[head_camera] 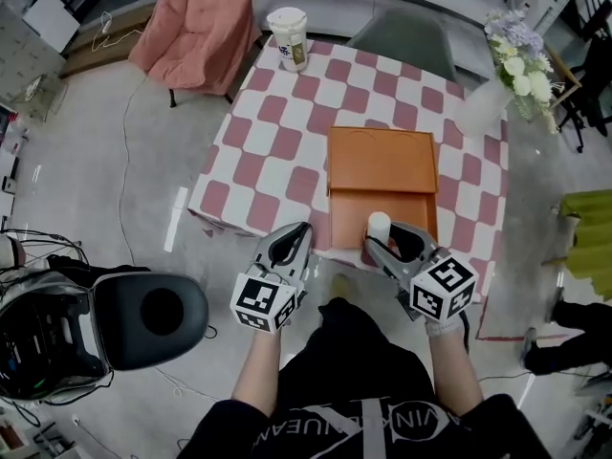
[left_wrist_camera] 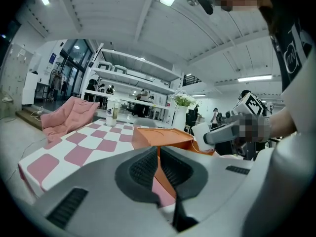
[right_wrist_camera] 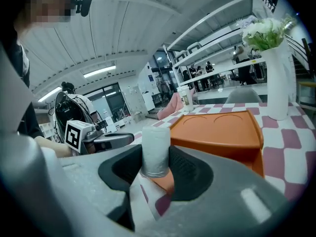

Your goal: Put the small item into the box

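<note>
An orange box lies on the pink-and-white checked table, lid raised at the far side and open tray toward me. My right gripper hovers over the tray's near edge, shut on a small white cylinder held upright. In the right gripper view the cylinder stands between the dark pads, with the box just beyond. My left gripper is at the table's front edge, left of the box, shut with nothing in it; its view shows the box ahead.
A lidded paper cup stands at the table's far left corner. A white vase of flowers is at the far right corner. A pink chair and a grey chair stand behind the table; a black seat is at my left.
</note>
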A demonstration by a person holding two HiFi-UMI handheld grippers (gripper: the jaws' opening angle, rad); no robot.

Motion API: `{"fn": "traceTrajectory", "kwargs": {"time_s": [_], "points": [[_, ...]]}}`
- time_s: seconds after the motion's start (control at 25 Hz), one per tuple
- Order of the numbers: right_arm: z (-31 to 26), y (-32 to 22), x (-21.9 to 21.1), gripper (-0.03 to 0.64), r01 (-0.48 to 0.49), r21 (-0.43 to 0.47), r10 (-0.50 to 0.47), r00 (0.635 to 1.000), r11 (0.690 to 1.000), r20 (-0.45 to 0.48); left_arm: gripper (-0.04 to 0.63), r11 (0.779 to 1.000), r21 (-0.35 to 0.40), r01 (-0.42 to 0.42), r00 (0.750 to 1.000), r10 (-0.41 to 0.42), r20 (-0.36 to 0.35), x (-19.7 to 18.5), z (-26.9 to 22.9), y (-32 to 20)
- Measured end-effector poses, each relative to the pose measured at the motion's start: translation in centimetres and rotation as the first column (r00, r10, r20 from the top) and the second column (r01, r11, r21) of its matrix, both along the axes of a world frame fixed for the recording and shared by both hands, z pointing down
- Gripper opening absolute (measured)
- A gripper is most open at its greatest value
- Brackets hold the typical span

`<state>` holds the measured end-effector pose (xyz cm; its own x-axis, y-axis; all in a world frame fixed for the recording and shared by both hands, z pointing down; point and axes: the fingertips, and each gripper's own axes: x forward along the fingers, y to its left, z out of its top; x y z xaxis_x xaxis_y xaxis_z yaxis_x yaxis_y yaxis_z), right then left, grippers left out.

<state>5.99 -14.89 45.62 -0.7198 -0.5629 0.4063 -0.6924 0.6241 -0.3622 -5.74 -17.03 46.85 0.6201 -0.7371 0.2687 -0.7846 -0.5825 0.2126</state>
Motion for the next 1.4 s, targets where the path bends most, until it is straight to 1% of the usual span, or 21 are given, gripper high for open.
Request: {"fn": "traceTrajectory", "kwargs": {"time_s": [0.16, 0.28, 0.4, 0.64, 0.76, 0.88, 1.12, 1.32, 1.4], "points": [[0.7, -0.9, -0.1, 0.169, 0.052, -0.032, -0.054, 0.997, 0.998, -0.059, 0.017, 1.000, -0.006, -0.004, 1.000, 0.004, 0.015, 0.3, 0.4, -1.3], [1.3, -1.2, -0.3, 0.169, 0.098, -0.044, -0.102, 0.988, 0.994, -0.119, 0.017, 1.000, -0.001, 0.005, 1.000, -0.005, 0.016, 0.3, 0.6, -1.9], [2.0, -1.6, -0.4, 0.169, 0.118, -0.069, -0.128, 0.979, 0.991, -0.161, 0.017, 1.000, -0.001, 0.004, 1.000, -0.004, 0.017, 0.5, 0.8, -2.2], [3.1, -1.7, -0.3, 0.169, 0.157, -0.130, -0.185, 0.950, 0.979, -0.250, 0.017, 1.000, -0.014, -0.014, 0.998, 0.015, 0.056, 0.0, 1.3, -2.1], [3.6, -2.1, -0.1, 0.169, 0.158, -0.156, -0.197, 0.940, 0.975, -0.278, 0.017, 1.000, -0.022, -0.014, 0.998, 0.016, 0.057, -0.2, 1.7, -2.8], [4.4, -2.3, 0.2, 0.169, 0.149, -0.185, -0.201, 0.930, 0.971, -0.307, 0.017, 0.999, -0.025, -0.034, 0.997, 0.036, 0.062, 0.2, 2.2, -3.3], [5.5, -3.1, 0.5, 0.169, 0.153, -0.214, -0.229, 0.890, 0.965, -0.395, 0.017, 0.996, -0.010, -0.088, 0.993, 0.089, 0.080, 1.3, 2.7, -4.4], [6.2, -2.9, 0.0, 0.169, 0.174, -0.251, -0.269, 0.868, 0.952, -0.418, 0.017, 0.994, -0.032, -0.103, 0.992, 0.105, 0.072, 2.0, 3.7, -4.4], [6.7, -2.9, -0.1, 0.169, 0.190, -0.269, -0.295, 0.848, 0.944, -0.440, 0.017, 0.994, -0.035, -0.105, 0.991, 0.108, 0.076, 2.2, 4.0, -4.6]]}}
